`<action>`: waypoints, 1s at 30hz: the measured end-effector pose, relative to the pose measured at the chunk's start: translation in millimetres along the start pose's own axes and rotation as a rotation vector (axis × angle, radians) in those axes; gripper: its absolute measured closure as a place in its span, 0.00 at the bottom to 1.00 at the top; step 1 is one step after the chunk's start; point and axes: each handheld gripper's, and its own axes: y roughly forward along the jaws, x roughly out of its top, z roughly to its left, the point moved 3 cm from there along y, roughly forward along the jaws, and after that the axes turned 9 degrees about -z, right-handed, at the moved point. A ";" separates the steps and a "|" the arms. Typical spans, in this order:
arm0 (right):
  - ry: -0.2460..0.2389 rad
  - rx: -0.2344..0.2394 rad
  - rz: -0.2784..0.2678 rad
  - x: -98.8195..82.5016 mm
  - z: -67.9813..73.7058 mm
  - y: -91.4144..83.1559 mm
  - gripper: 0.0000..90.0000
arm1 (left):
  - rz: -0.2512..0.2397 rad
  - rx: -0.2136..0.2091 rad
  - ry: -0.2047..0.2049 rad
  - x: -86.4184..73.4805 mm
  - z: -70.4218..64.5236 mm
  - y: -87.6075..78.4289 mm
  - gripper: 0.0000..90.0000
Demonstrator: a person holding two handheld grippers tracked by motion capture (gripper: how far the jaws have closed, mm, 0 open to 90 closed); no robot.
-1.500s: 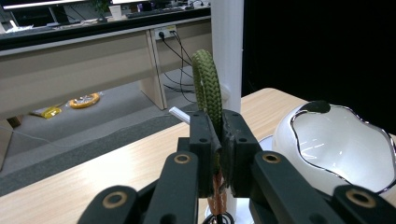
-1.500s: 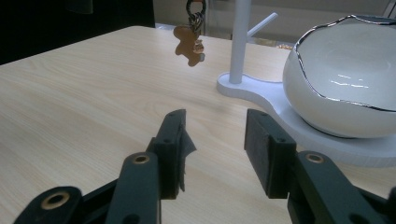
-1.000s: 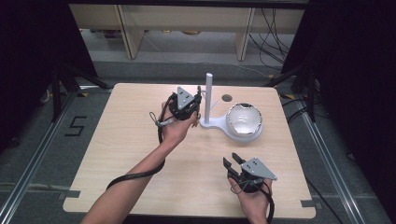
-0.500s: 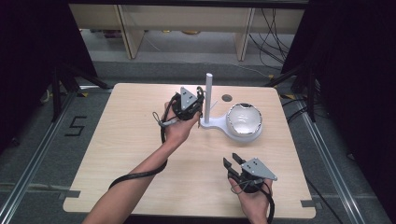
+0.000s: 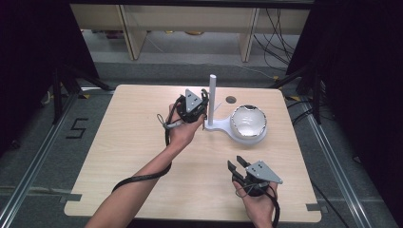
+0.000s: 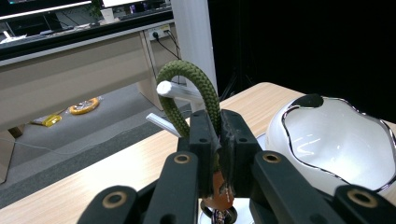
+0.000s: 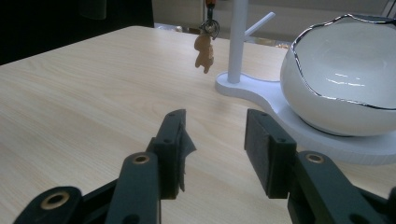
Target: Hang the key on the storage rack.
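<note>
Across the last second the left tool [image 6: 218, 122] is barely shifting at all: it is staying clenched on the green cord loop [image 6: 184, 67] and staying parked just beside the post [image 5: 212, 97] of the white stand [image 7: 280, 100], which suggests the carry is over and the fine work of hooking the loop is in hand. Its jaws are pressing together on the lower part of the cord, so the loop is arching up and out past the tips, and a tan charm [image 7: 204, 50] is dangling below the tool, hanging free above the desk [image 5: 128, 156]. In the left gripper view the upper peg [image 6: 180, 92] is crossing the loop's opening, its round end appearing in front of the left strand, so the loop is probably already threading onto it, though I cannot tell whether the cord is resting on the peg or only passing by it; a second, lower peg [image 6: 161, 123] is showing below it. Seen from above, this tool is working at about 12 o'clock from the desk's middle, with the white bowl [image 6: 345, 135] sitting on the stand's base at about 3 o'clock from the post. The right tool [image 7: 212, 135] is waiting at about 5 o'clock, well apart from the stand, its jaws standing released with nothing between them. Letting go will be safe only once the cord is bearing on the peg.
</note>
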 end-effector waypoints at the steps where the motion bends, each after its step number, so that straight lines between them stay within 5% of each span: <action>1: -0.017 0.007 -0.004 0.2 -1.6 0.6 0.66 | 0.000 0.000 -0.003 -0.5 0.1 0.2 0.92; 15: -0.017 -0.008 0.013 0.2 -2.6 -1.7 0.66 | -0.027 -0.033 -0.004 1.1 -1.5 -9.1 0.83; 30: -0.019 0.006 -0.002 0.4 -5.0 0.6 0.65 | 0.060 -0.088 -0.051 -9.2 10.7 -44.4 0.66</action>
